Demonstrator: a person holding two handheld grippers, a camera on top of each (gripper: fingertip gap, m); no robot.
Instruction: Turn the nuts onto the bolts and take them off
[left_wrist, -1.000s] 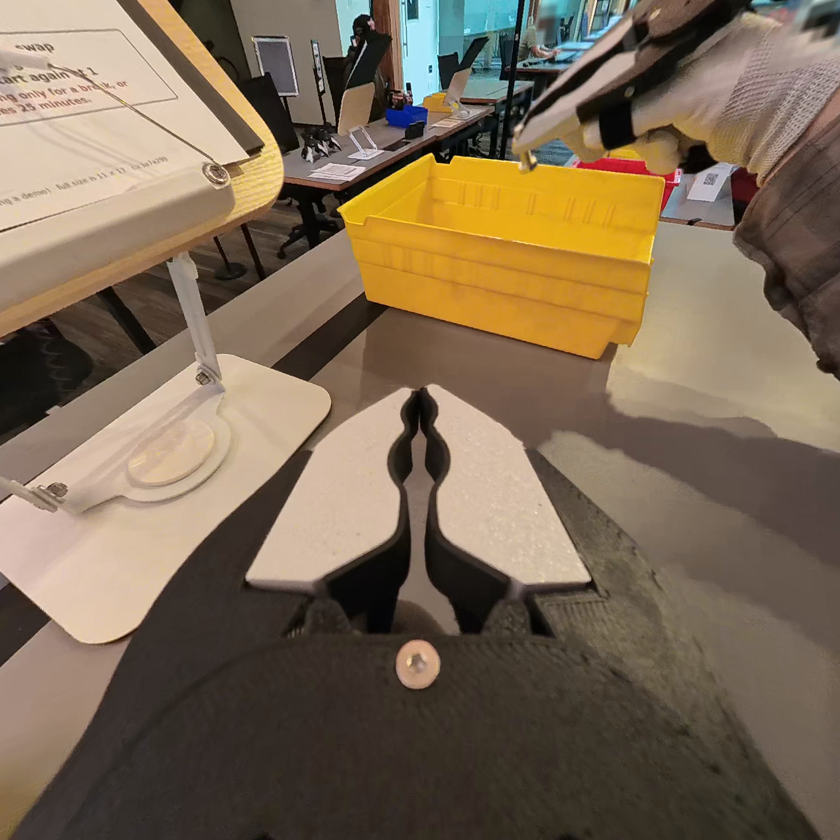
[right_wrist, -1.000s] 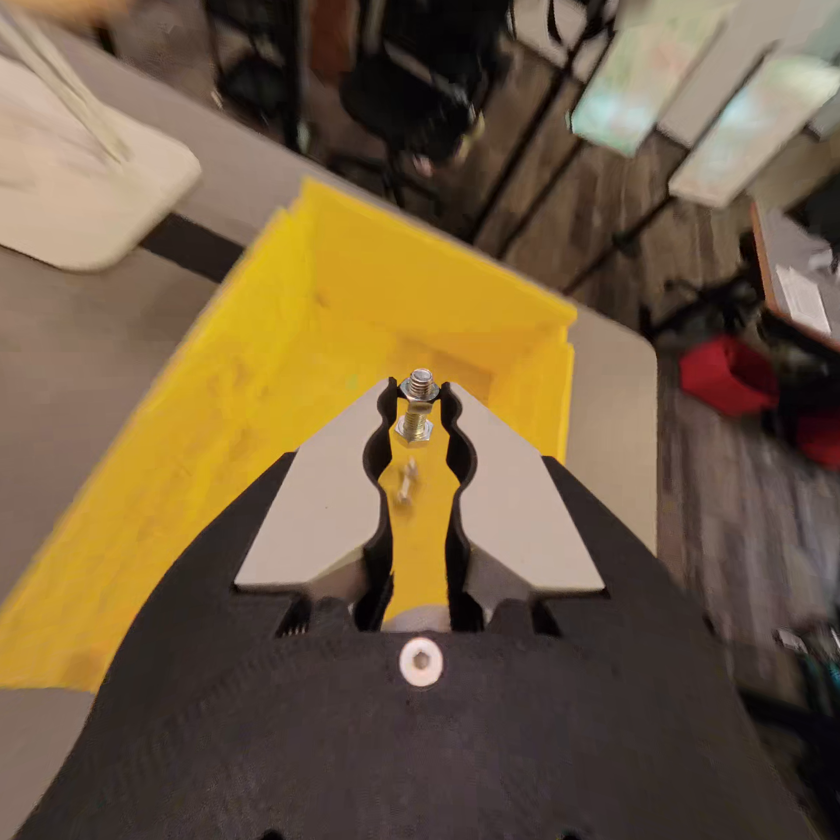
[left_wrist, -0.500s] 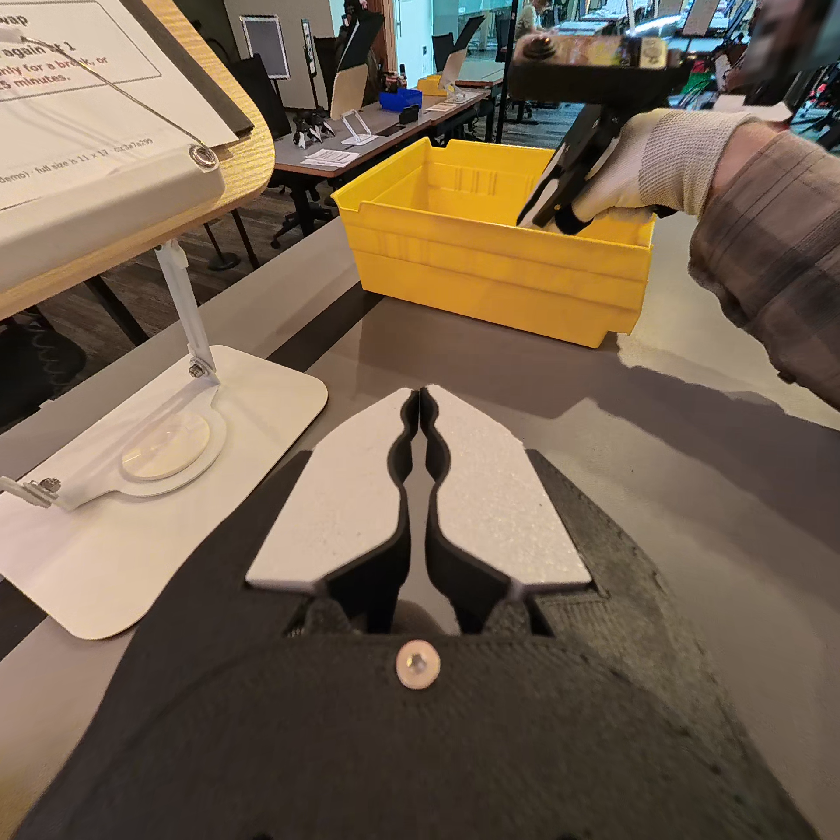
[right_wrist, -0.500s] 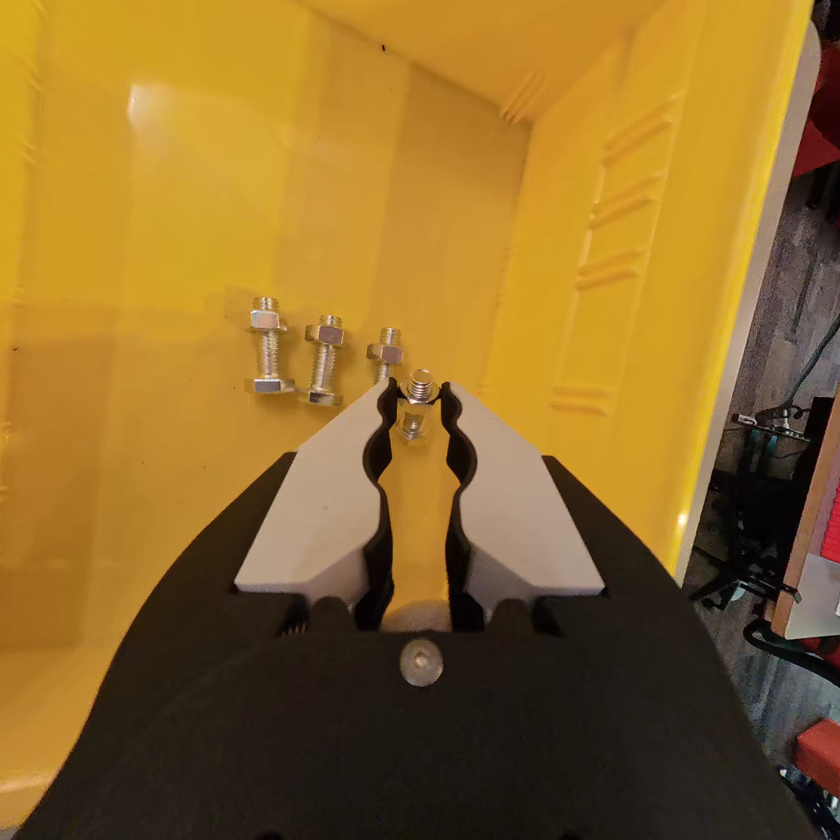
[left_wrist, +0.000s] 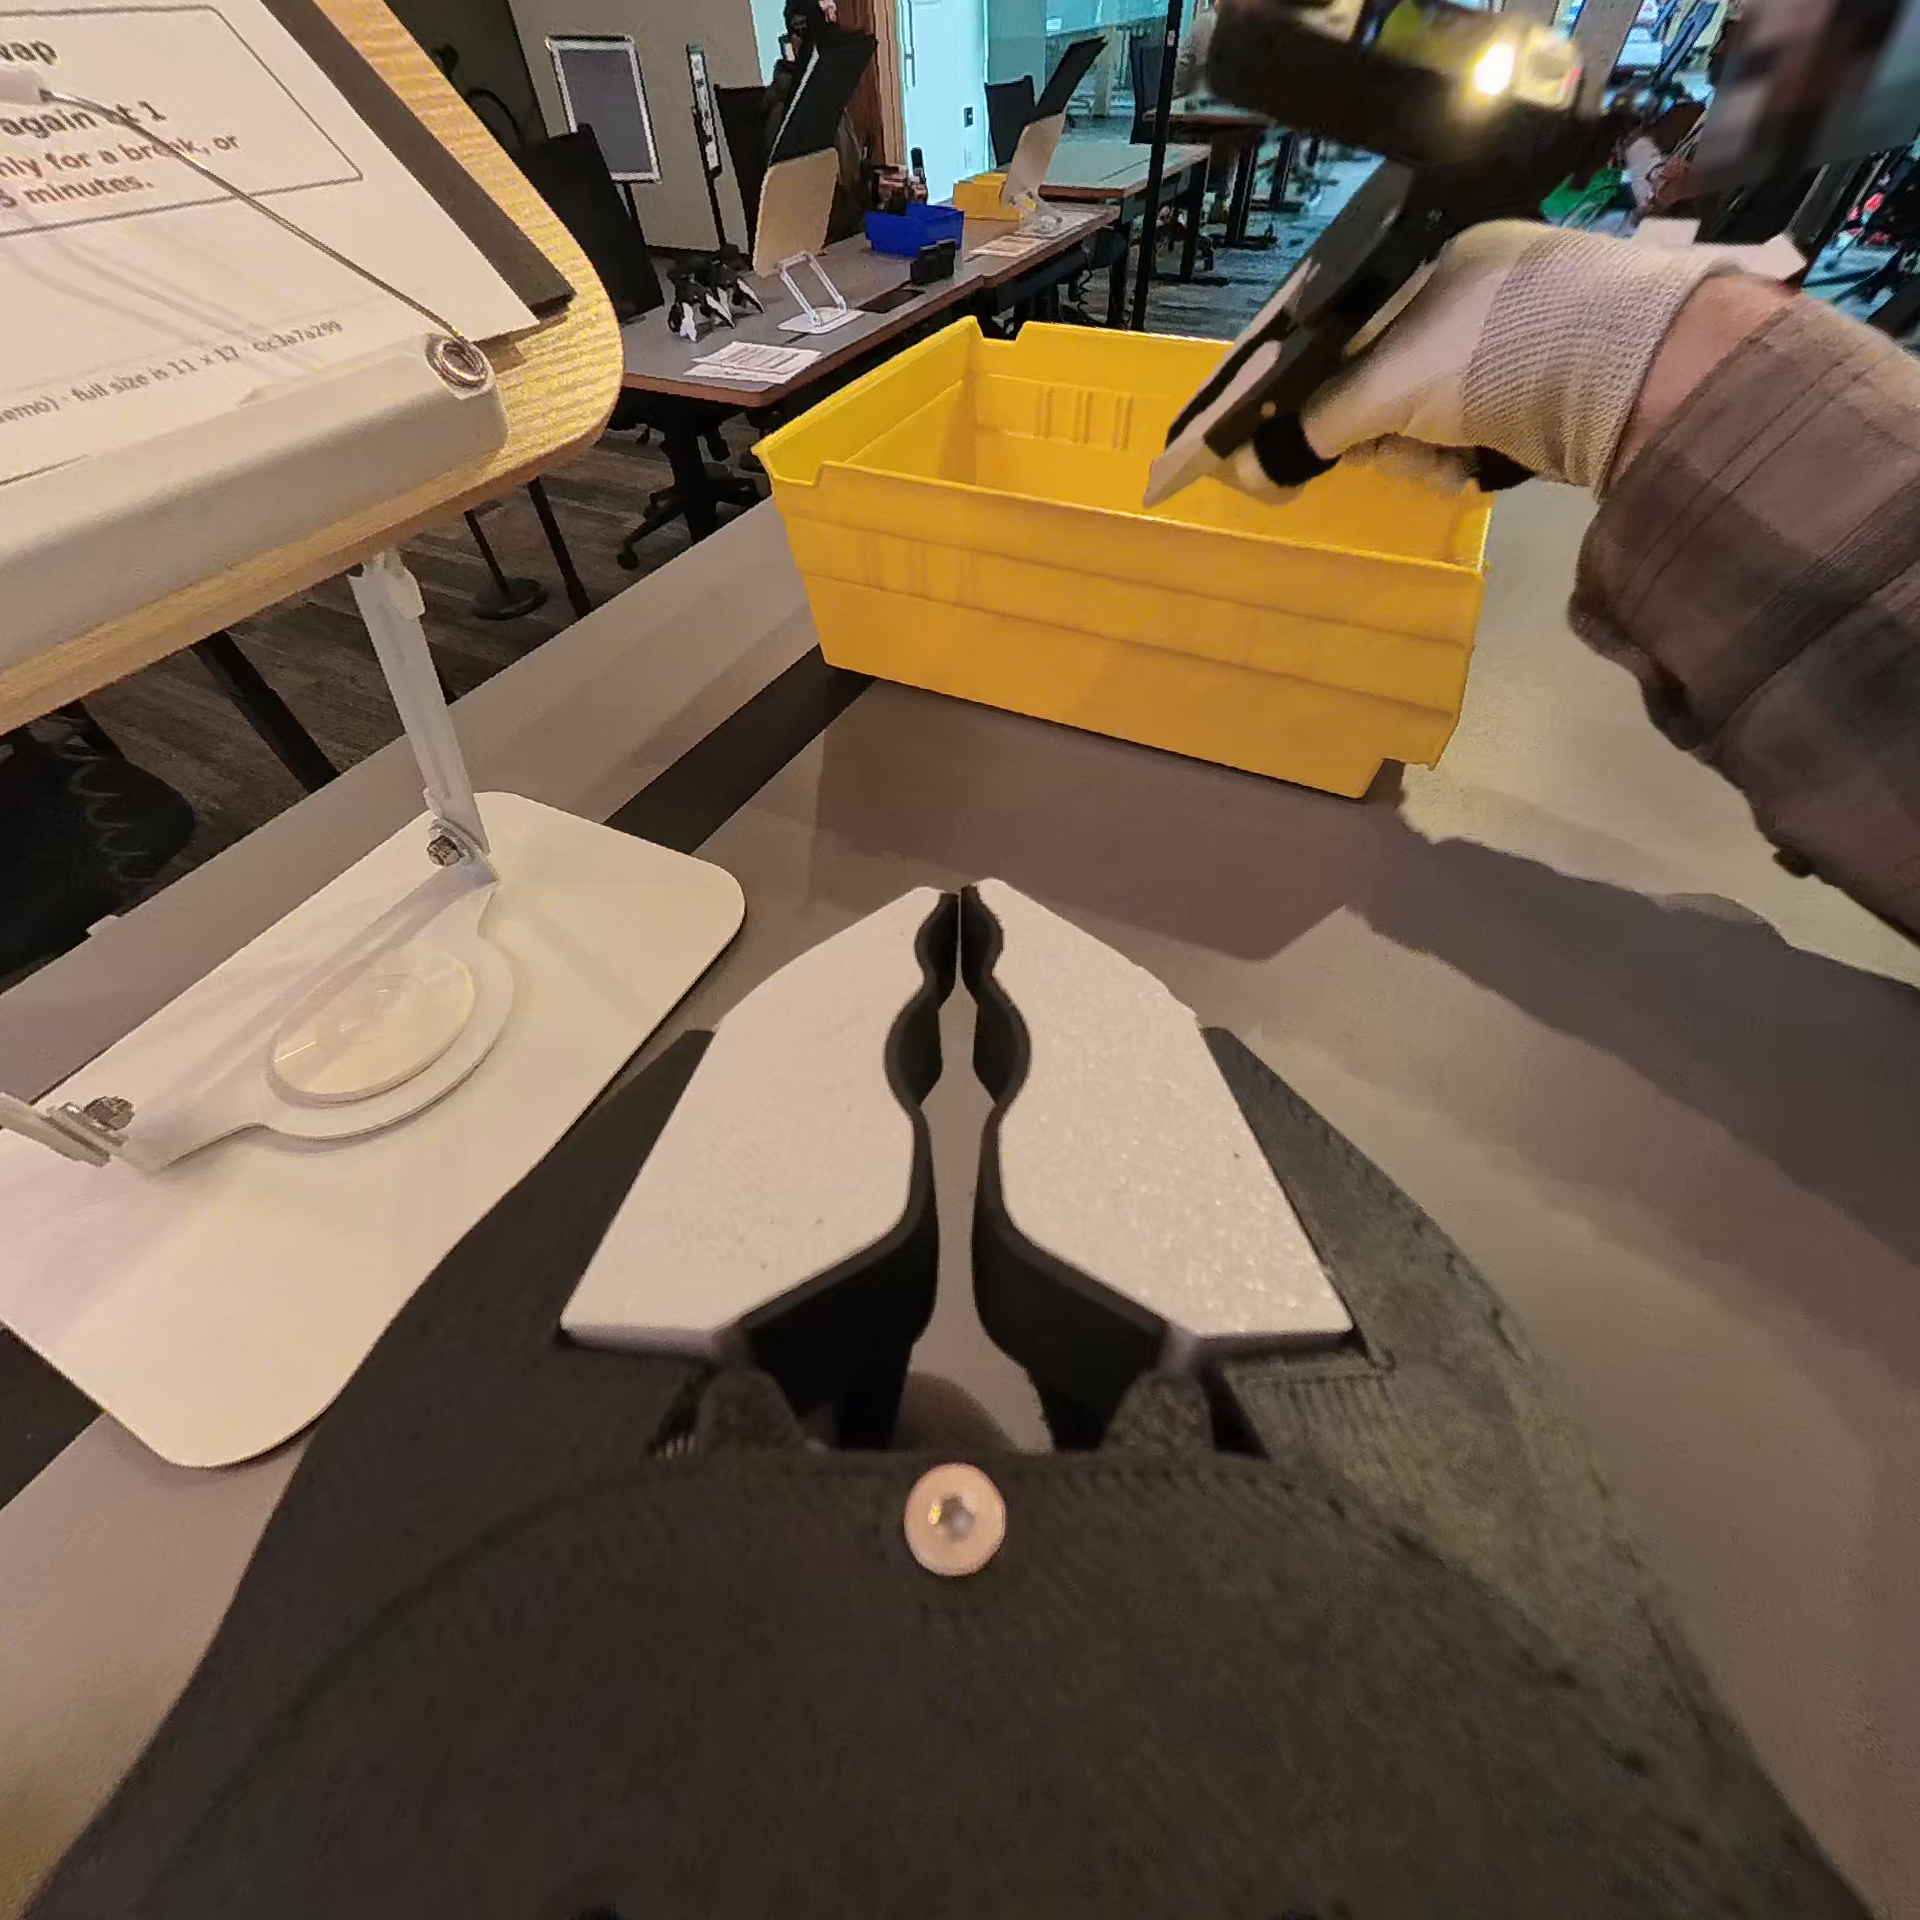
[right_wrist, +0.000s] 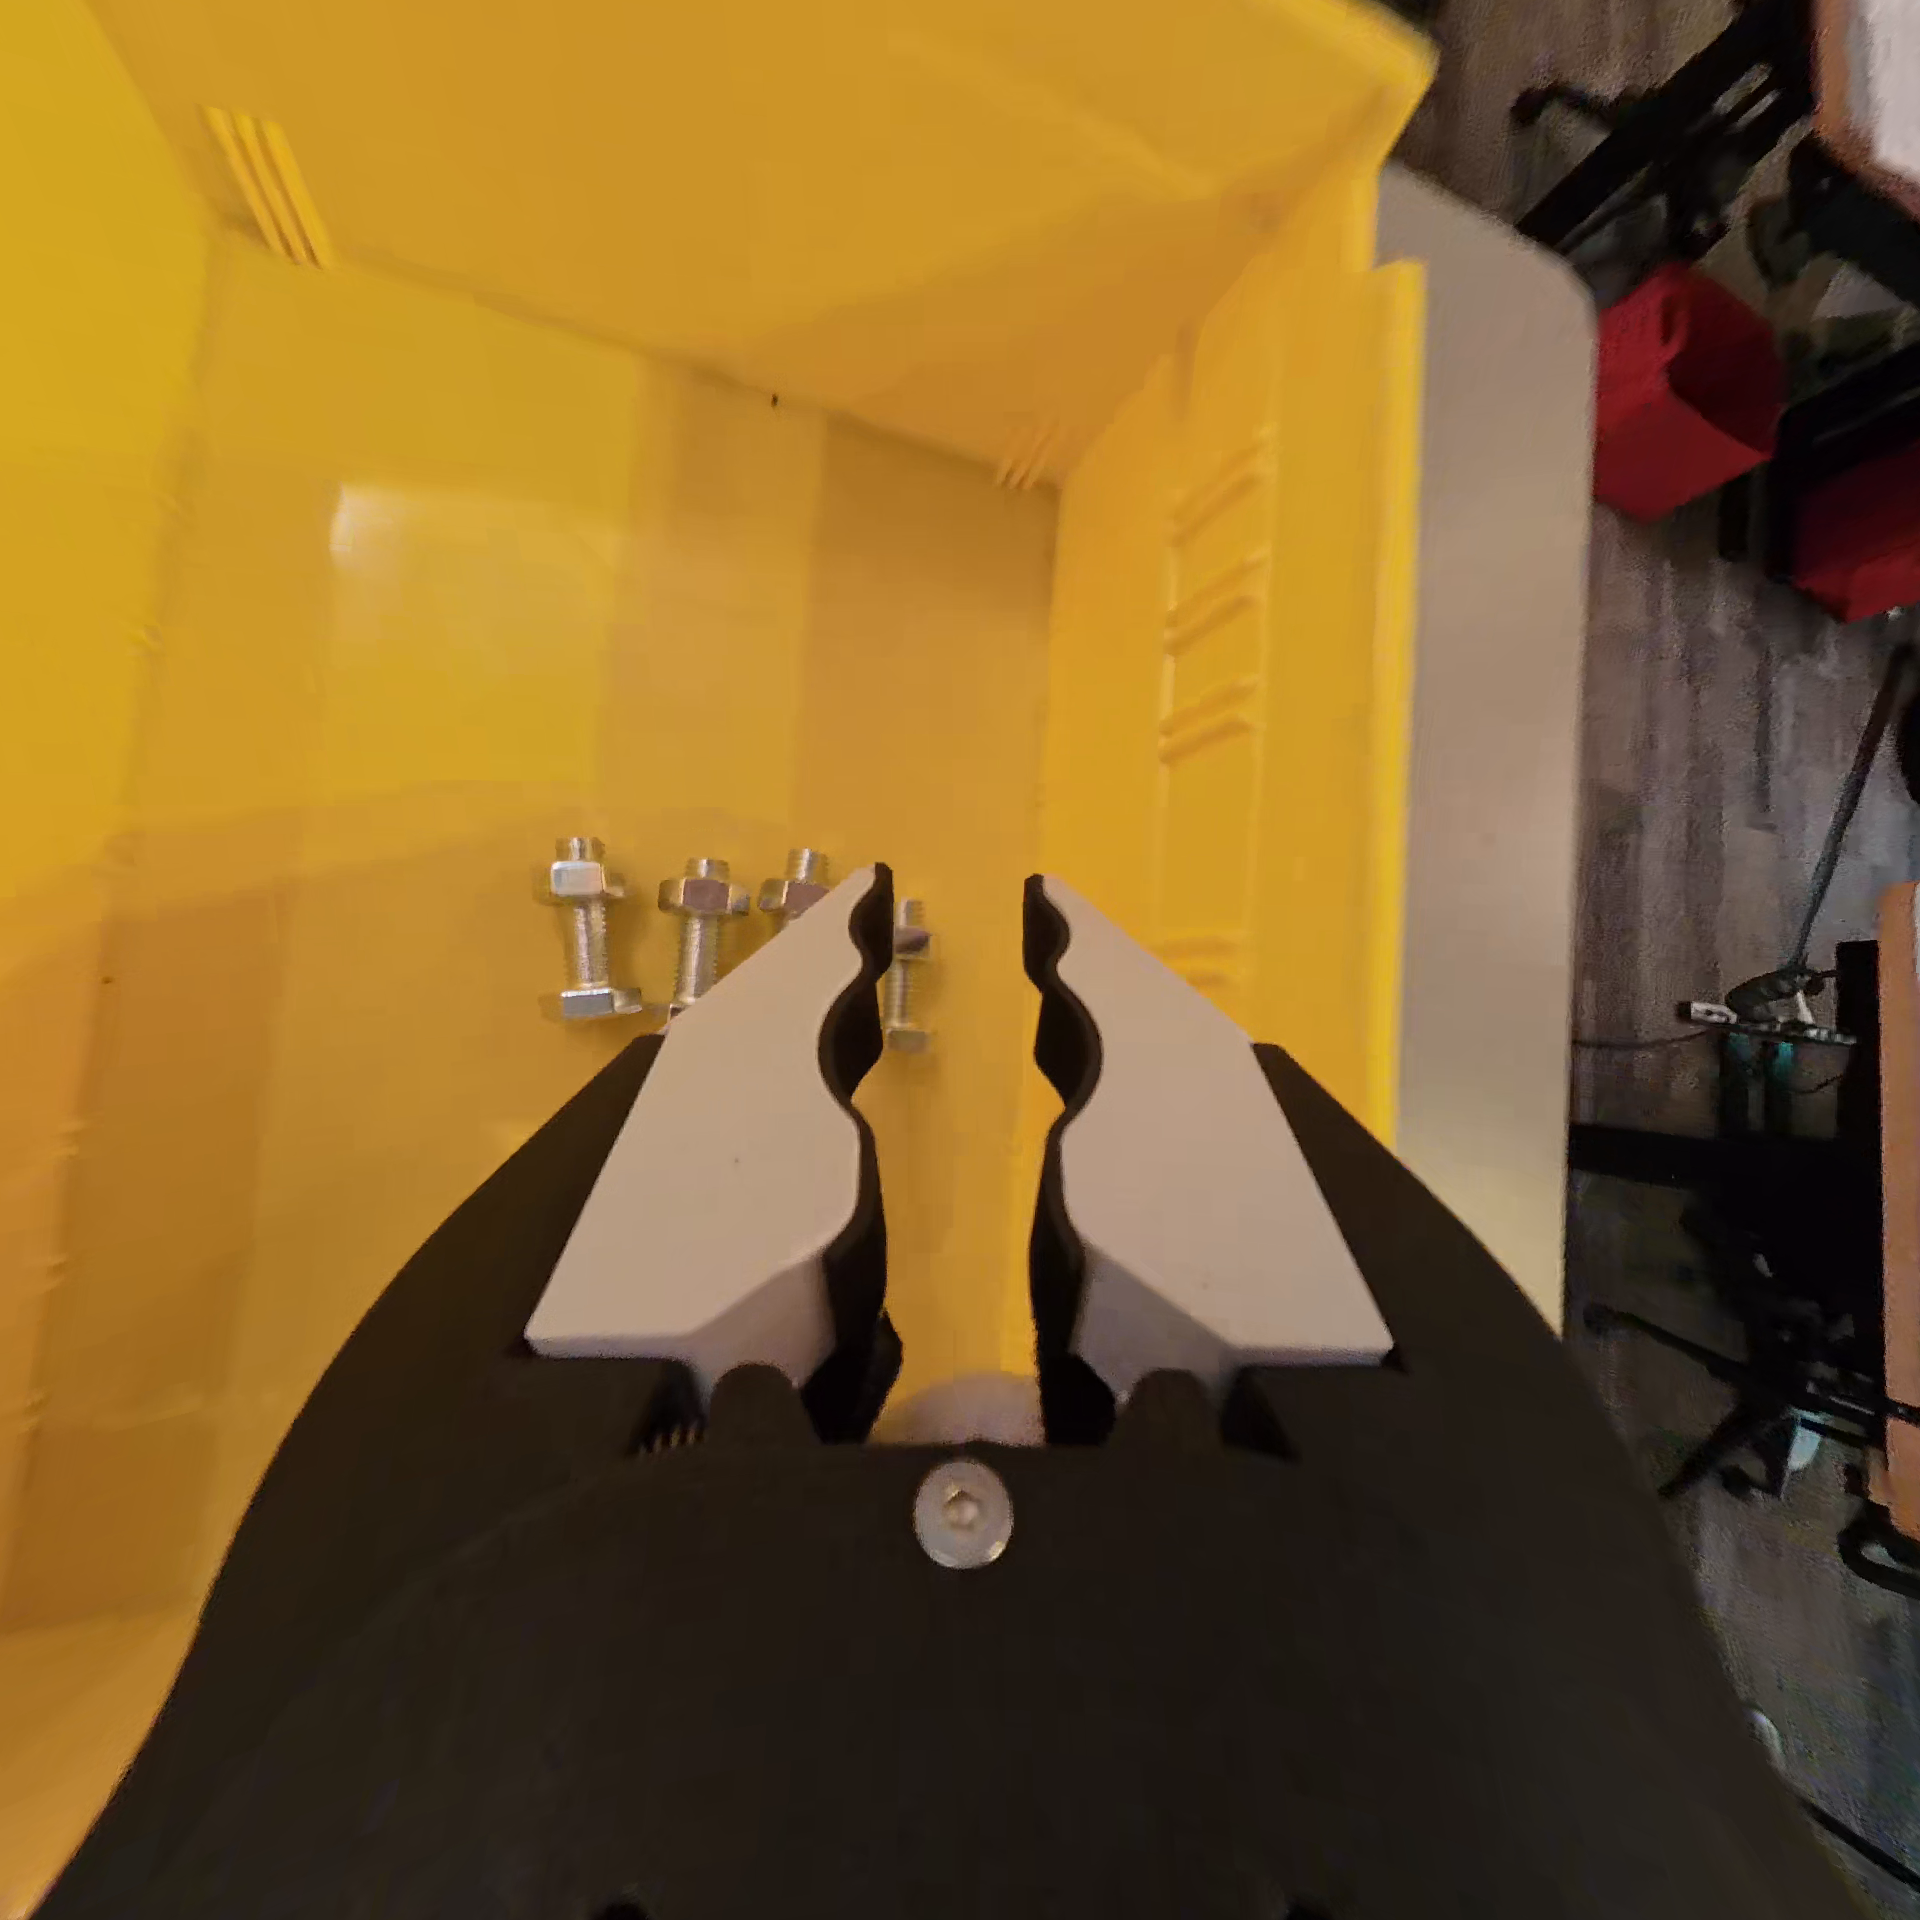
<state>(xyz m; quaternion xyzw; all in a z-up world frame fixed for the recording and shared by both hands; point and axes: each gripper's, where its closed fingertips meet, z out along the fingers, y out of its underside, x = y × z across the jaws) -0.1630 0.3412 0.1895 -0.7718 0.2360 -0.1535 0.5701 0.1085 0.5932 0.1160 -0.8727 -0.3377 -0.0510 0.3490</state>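
Note:
Several silver bolts with nuts on them lie in a row on the floor of the yellow bin (right_wrist: 727, 312). The rightmost bolt (right_wrist: 906, 977) lies just past my left fingertip, below my right gripper (right_wrist: 954, 894), which is open and empty above the bin floor. The other bolts (right_wrist: 584, 940) lie to its left, one partly hidden by my finger. My left gripper (left_wrist: 958, 904) is shut and empty, low over the grey table (left_wrist: 1558, 1195), well short of the bin (left_wrist: 1122, 623). The left wrist view shows the right gripper (left_wrist: 1158, 494) held by a gloved hand over the bin.
A white stand base (left_wrist: 343, 1091) with a tilted document board (left_wrist: 260, 312) sits at the table's left. Red bins (right_wrist: 1683, 395) and chair legs show on the floor beyond the table edge. Other desks stand in the background. Left tips to right tips: about 40 centimeters.
My right gripper went down into the bin with a bolt, opened and let it go beside the others. It has since lifted slightly. My left gripper stayed shut and nearly still.

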